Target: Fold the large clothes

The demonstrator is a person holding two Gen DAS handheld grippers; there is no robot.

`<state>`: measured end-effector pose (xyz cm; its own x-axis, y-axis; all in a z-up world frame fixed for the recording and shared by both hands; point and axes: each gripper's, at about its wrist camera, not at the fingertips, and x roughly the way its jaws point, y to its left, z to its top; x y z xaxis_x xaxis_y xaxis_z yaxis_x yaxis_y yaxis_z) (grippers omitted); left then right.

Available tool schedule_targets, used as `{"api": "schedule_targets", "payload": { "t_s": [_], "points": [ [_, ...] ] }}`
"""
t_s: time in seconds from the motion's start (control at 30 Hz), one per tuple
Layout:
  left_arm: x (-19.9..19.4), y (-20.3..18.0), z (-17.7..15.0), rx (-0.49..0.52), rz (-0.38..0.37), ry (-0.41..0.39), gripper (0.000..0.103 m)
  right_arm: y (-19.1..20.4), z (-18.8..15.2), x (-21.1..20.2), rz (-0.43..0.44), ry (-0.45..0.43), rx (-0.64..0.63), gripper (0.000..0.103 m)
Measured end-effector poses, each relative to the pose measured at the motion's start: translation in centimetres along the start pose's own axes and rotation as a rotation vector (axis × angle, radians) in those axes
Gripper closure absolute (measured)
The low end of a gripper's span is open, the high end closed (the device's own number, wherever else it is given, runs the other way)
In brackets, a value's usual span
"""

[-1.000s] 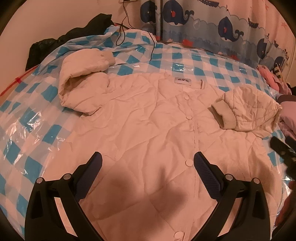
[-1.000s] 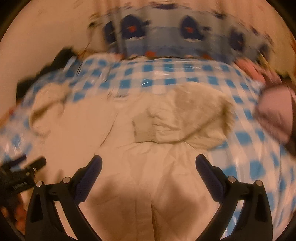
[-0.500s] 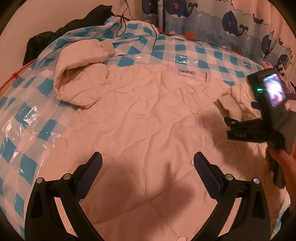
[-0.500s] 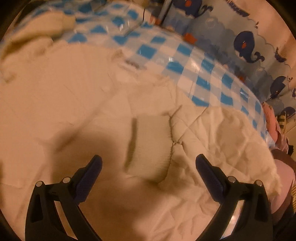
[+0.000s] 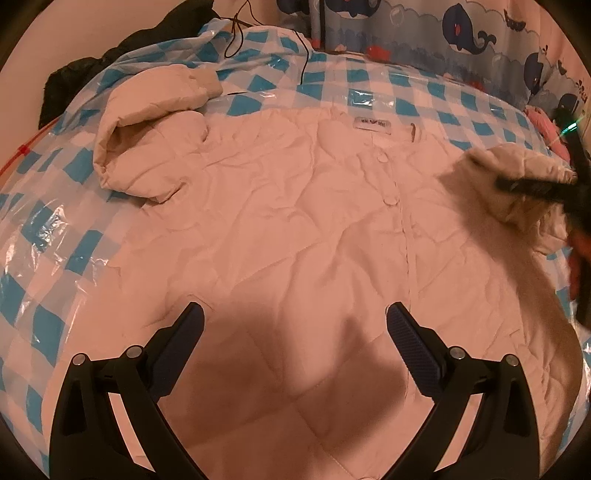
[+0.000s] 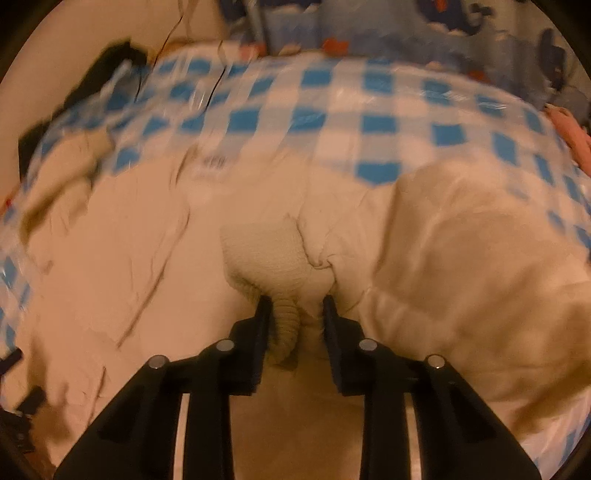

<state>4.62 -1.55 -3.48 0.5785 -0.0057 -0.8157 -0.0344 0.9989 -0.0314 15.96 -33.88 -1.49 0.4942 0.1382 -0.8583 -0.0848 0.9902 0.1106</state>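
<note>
Jacket [image 5: 280, 236]: spread flat on the checked bed [image 5: 369, 96].
Right gripper [image 6: 295, 306]: fingers closing around the sleeve cuff [image 6: 266, 251] (pinch deep, carry it across).
Left gripper [image 5: 295, 325]: fingers wide, empty.

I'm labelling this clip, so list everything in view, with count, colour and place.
jacket: one, cream, buttoned, flat on the cover
knit cuff: one, beige, between the right jaws
far sleeve: one, cream, folded at the jacket's top left
checked cover: one, blue and white, under the jacket
whale curtain: one, blue, behind
dark clothing: one heap, far left
left gripper: black, open above the jacket
right gripper: black, closing on the cuff
</note>
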Motion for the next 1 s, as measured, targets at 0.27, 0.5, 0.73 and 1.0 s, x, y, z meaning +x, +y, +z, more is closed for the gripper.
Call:
{"api": "schedule_targets", "payload": {
  "t_s": [0.27, 0.5, 0.73, 1.0],
  "points": [
    [0.5, -0.1, -0.2, 0.005, 0.005, 0.028, 0.008, -10.9, 2.2, -12.4, -0.065, -0.264, 0.209, 0.077],
    [1.5, -0.5, -0.5, 0.004, 0.005, 0.056, 0.008, -25.7, -0.7, -21.6, -0.241, -0.392, 0.503, 0.077],
    [1.9, -1.2, -0.9, 0.026, 0.012, 0.071, 0.008, -35.2, -9.2, -21.4, -0.354, -0.293, 0.814, 0.078],
    [2.3, -1.7, -1.3, 0.04, 0.016, 0.082, 0.008, -25.2, -7.6, -19.1, -0.193, -0.374, 0.446, 0.034]
  ]
}}
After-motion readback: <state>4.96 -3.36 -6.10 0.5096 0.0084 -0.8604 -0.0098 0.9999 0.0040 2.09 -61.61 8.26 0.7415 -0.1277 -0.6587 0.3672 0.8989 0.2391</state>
